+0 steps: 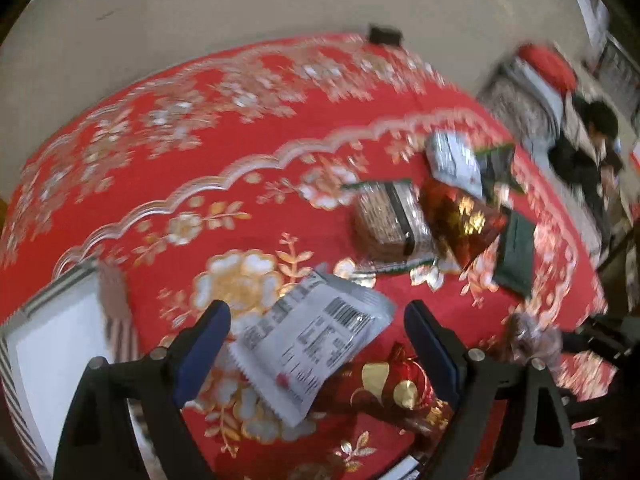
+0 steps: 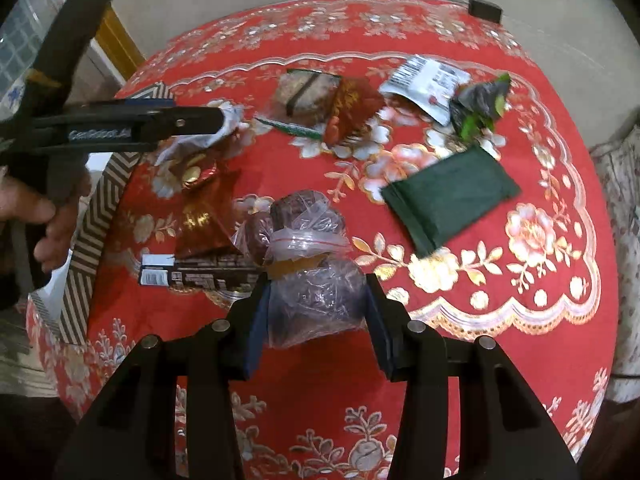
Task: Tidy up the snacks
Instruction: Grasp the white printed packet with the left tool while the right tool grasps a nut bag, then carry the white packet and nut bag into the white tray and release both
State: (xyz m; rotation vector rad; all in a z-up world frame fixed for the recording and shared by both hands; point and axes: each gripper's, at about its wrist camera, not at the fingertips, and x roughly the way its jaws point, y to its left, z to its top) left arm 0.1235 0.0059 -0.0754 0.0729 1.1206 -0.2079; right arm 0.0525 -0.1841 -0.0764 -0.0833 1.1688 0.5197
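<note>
In the left wrist view my left gripper [image 1: 316,312] stands wide, its pads at the two ends of a white barcode packet [image 1: 316,344] held above the red flowered tablecloth [image 1: 224,128]. In the right wrist view the left gripper [image 2: 222,118] is side-on at the upper left, the white packet [image 2: 232,114] at its tips. My right gripper [image 2: 316,284] is shut on a clear bag of brown snacks [image 2: 316,304], with both pads pressed into its sides. A second clear bag [image 2: 300,220] lies just beyond. The striped box [image 2: 92,220] stands at the table's left edge.
Loose on the cloth: a dark green packet [image 2: 448,196], a brown cracker pack [image 2: 308,88], a red-gold packet [image 2: 352,104], another white packet [image 2: 428,84], a crumpled dark wrapper [image 2: 480,108], a red candy [image 2: 200,172], a black bar box [image 2: 196,276]. A person's hand [image 2: 44,216] grips the left tool.
</note>
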